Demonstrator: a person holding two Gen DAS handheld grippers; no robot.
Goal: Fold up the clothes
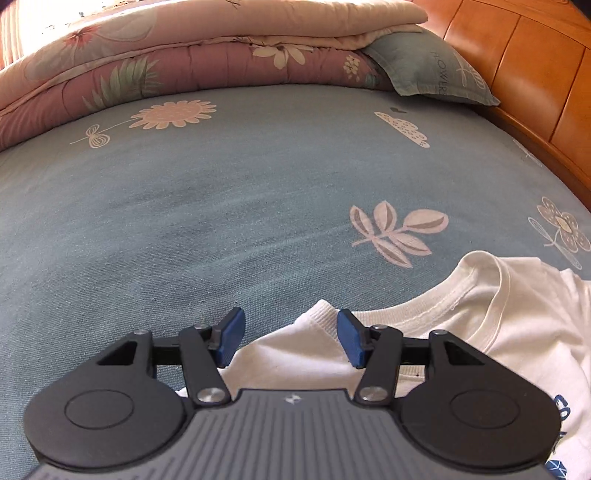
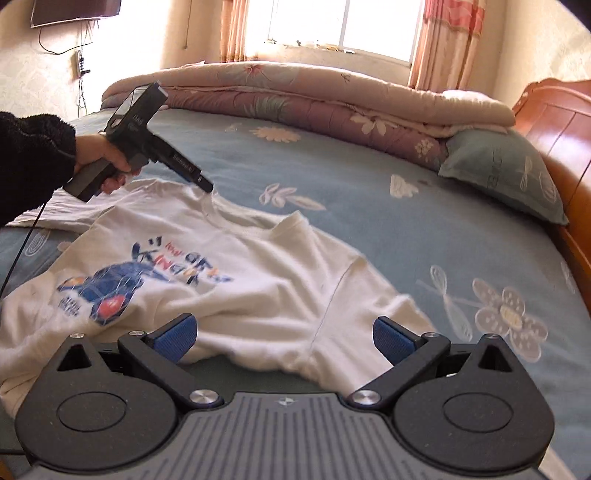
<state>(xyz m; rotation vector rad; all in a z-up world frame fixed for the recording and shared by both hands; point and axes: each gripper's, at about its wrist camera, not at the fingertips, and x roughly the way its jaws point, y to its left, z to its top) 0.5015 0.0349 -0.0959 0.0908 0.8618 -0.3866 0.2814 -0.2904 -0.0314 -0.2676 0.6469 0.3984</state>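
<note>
Bedsheet (image 2: 351,192) blue floral, quilt (image 2: 295,96), window (image 2: 343,22)

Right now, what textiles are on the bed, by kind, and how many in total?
White printed T-shirt: 1
Folded floral quilt: 1
Blue-grey pillow: 1
Total: 3, all lying on the blue floral bedsheet.

I count one white T-shirt (image 2: 236,266) on the bed (image 2: 369,206), near its foot-side edge. Two hand-held grippers: my left hand-held gripper (image 1: 290,338) and my right hand-held gripper (image 2: 284,334), each with two blue pads. One folded quilt (image 2: 295,96) along the far edge, one pillow (image 2: 506,173) at the headboard corner, one window (image 2: 343,22).
</note>
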